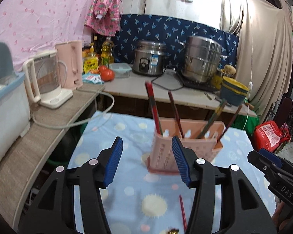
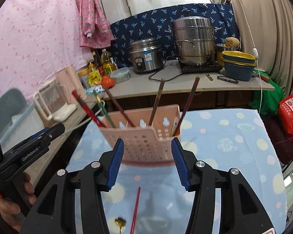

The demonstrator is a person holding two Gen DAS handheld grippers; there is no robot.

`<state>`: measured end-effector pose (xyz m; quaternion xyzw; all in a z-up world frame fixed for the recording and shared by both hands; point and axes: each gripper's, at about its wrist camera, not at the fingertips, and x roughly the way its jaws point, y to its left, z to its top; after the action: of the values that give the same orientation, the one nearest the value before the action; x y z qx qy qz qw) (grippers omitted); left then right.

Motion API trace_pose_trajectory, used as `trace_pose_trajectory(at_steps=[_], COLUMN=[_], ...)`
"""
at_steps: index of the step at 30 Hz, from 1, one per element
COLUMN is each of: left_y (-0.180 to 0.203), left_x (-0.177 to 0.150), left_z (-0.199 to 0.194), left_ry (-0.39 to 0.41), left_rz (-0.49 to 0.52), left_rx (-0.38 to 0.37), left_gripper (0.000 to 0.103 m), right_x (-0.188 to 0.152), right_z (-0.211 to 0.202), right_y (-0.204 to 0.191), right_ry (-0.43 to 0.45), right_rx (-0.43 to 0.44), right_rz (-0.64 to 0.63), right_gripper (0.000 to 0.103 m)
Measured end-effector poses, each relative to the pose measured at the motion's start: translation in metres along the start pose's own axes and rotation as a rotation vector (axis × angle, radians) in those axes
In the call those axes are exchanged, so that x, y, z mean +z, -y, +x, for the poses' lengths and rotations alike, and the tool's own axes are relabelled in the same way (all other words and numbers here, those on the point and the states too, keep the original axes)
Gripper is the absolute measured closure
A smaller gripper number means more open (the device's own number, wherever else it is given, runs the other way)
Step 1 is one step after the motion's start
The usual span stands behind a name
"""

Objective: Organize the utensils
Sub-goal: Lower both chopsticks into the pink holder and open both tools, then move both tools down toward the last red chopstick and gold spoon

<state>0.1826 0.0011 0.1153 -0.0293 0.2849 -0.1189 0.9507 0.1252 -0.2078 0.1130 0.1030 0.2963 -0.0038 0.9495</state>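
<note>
Nearest to both cameras, a red chopstick (image 2: 135, 208) is seen lying loose on the spotted blue cloth (image 2: 234, 148) that covers the bench. Its long axis runs roughly away from the cameras, towards the holder, tilted slightly to the right at its far tip in the right wrist view. Just beside its near end, a small gold utensil end (image 2: 120, 222) is visible; what it belongs to cannot be told.

The left gripper (image 1: 147, 159) is held partly open, with nothing between its blue pads. The right gripper (image 2: 147, 161) is likewise partly open and empty. Neither is touching the loose chopstick, which lies below and between each pair of fingers.

Further on, the pink perforated holder (image 2: 144, 136) stands on the cloth, and several chopsticks (image 1: 153, 107) are stood in it, leaning outwards with their tips upward.

A few risks can be judged from here. The chopstick is thin and flat on soft cloth, so cloth could be pinched with it, or the stick could be rolled aside. If it is gripped near one end, it may swing on lifting. The light holder could be tipped if it is struck while the stick is inserted among the leaning ones.
</note>
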Motion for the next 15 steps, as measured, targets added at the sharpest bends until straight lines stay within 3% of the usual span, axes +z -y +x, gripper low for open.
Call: trace_pose_trajectory(at_steps=[7,15], left_y=[-0.004,-0.007], left_x=[-0.056,-0.126], left_z=[-0.006,-0.009], left_ry=[-0.110,-0.247], left_rz=[-0.002,0.006], left_rx=[0.013,0.031], left_gripper=[0.053,0.053], right_x=[-0.063,-0.139], right_z=[-0.012,-0.013], right_y=[-0.012,-0.015], right_ry=[-0.085,-0.244], right_rx=[-0.064,-0.057], right_rz=[-0.102,-0.114], right_gripper=[0.053,0.053])
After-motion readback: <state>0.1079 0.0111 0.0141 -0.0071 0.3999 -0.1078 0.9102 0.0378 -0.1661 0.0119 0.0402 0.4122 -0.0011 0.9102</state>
